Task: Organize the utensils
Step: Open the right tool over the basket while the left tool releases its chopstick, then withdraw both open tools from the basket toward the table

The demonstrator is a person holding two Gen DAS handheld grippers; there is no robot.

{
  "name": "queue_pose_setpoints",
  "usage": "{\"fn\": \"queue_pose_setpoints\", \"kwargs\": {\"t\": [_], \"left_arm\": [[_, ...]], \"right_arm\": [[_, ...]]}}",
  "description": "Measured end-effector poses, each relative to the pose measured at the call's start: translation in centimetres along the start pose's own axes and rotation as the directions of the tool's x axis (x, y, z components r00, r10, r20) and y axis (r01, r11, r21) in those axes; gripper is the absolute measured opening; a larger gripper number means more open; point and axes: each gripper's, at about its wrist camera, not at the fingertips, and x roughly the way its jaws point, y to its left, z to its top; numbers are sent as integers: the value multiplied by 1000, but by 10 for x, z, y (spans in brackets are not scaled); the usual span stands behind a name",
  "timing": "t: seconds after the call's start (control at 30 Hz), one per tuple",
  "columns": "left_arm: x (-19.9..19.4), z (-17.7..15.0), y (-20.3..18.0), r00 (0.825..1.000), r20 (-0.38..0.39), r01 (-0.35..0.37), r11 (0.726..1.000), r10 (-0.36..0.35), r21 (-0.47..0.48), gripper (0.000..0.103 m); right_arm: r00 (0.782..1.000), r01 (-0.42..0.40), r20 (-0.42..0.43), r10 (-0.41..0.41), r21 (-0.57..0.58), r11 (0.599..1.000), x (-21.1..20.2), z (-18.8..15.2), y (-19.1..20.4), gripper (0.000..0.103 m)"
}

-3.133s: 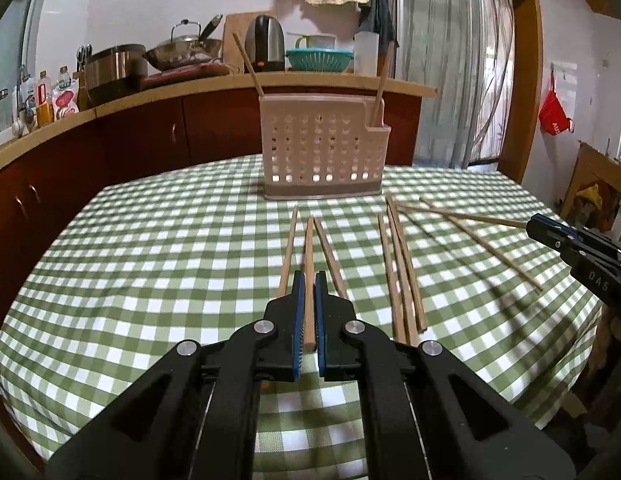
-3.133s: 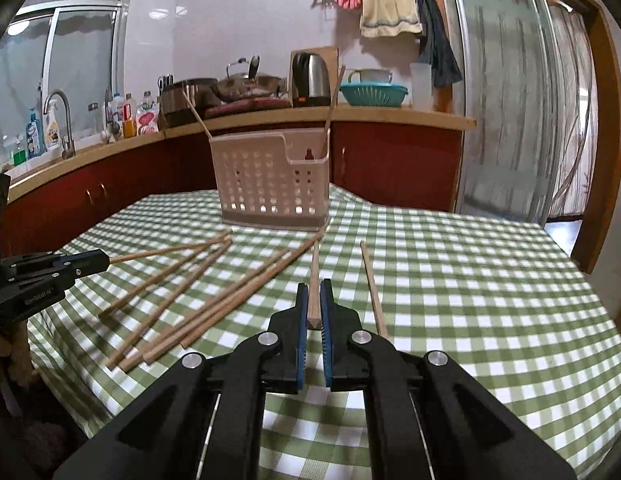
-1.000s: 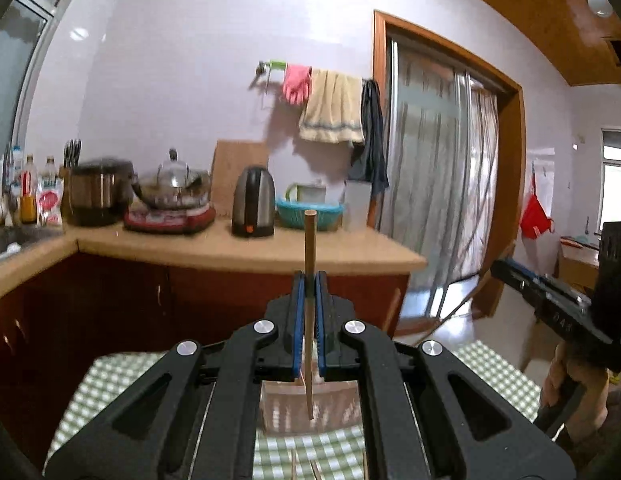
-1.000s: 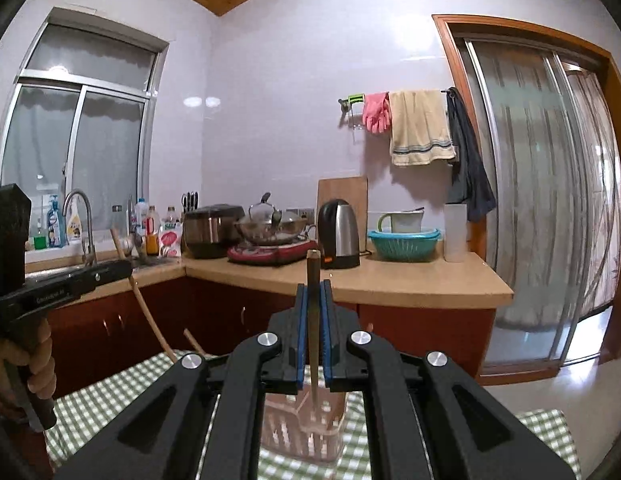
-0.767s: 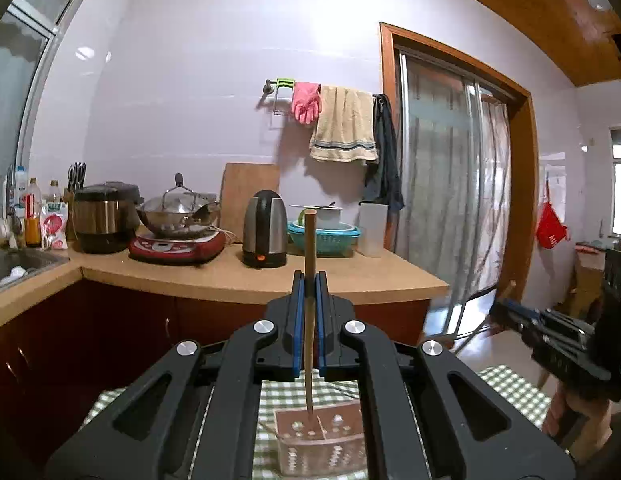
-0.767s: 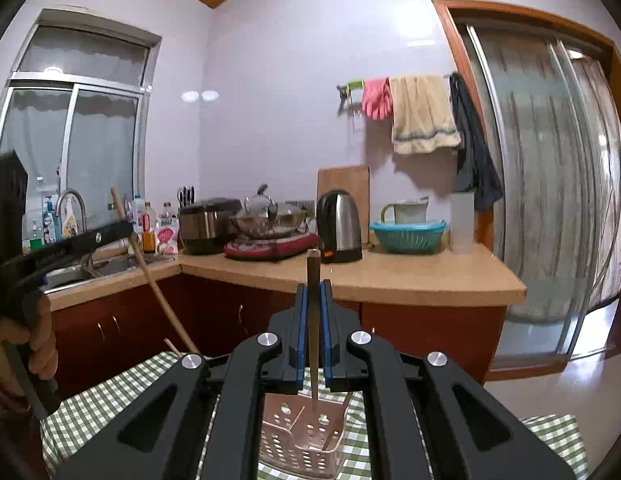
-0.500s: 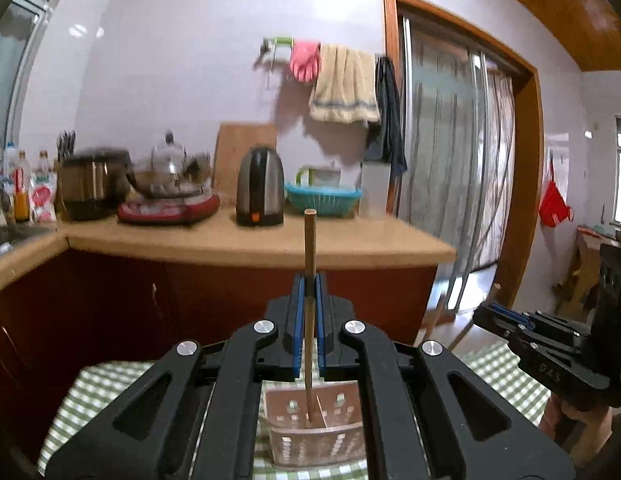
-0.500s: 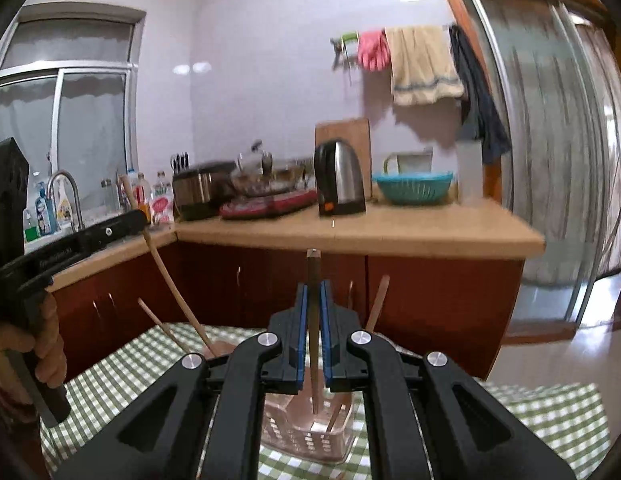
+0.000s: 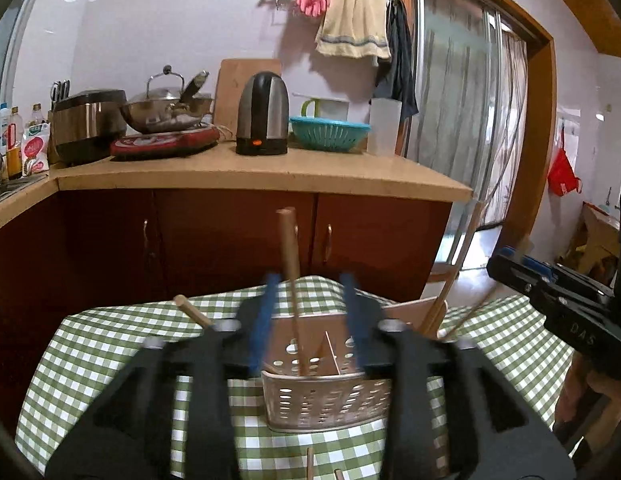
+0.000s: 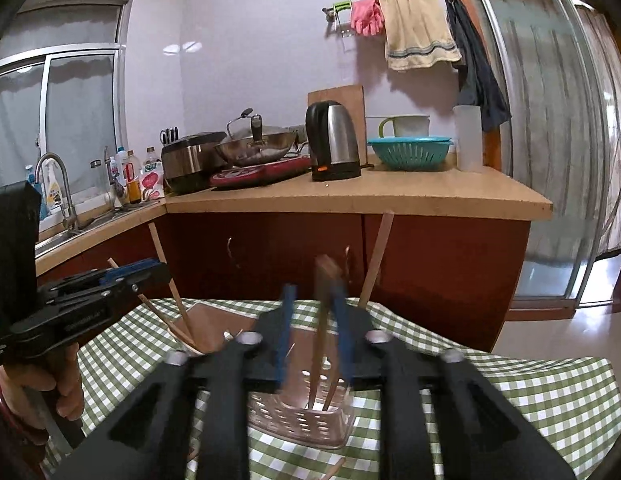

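A beige perforated utensil holder (image 9: 328, 394) stands on the green checked table (image 9: 110, 344); it also shows in the right wrist view (image 10: 298, 416). My left gripper (image 9: 309, 300) is open above it. A wooden chopstick (image 9: 292, 280) stands free between its jaws, its lower end inside the holder. My right gripper (image 10: 313, 316) is open too, with a blurred chopstick (image 10: 324, 312) dropping between its jaws into the holder. Other chopsticks (image 10: 376, 256) lean in the holder. The other gripper shows at the side of each view.
A kitchen counter (image 9: 262, 172) with kettle (image 9: 263, 118), wok, rice cooker and teal colander runs behind the table. A sink and bottles (image 10: 126, 178) are at the left. A glass sliding door (image 10: 566, 152) is at the right. Loose chopsticks (image 9: 309, 462) lie on the table's near side.
Both grippers lifted a chopstick from the table and held it upright over the holder. Now both have opened, and the chopsticks slip down into the holder.
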Motion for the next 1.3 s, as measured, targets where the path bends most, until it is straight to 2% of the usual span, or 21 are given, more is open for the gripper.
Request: {"fn": "queue_pose_setpoints", "kwargs": {"t": [0.17,0.3,0.43,0.57,0.97,1.13,1.3], "left_arm": [[-12,2,0,1000,20,-6,1000,6,-1,61],[-25,2,0,999,38,-8,1000,8,-12,72],[-47,-2,-2,998,61,-9,1000,10,-13,75],[-70,-17,-3,997,72,-21,1000,22,-17,76],[-107,-109,-6,997,-29,-78,996,78,-33,76],[-115,-146,-8,991,-87,-103,994,100,-32,76],[-121,-180,-5,984,-140,-120,992,112,-48,74]], "right_arm": [[999,28,36,-28,-7,1000,-13,3,0,59],[996,56,74,-55,-15,998,-29,7,0,67],[992,73,104,-71,-16,997,-51,7,0,67],[990,90,107,-88,-15,996,-77,-6,1,67],[987,159,1,-159,12,987,-125,-108,-7,67],[985,165,-53,-166,-11,986,-137,-158,-6,60],[982,161,-105,-160,0,987,-142,-190,-11,51]]}}
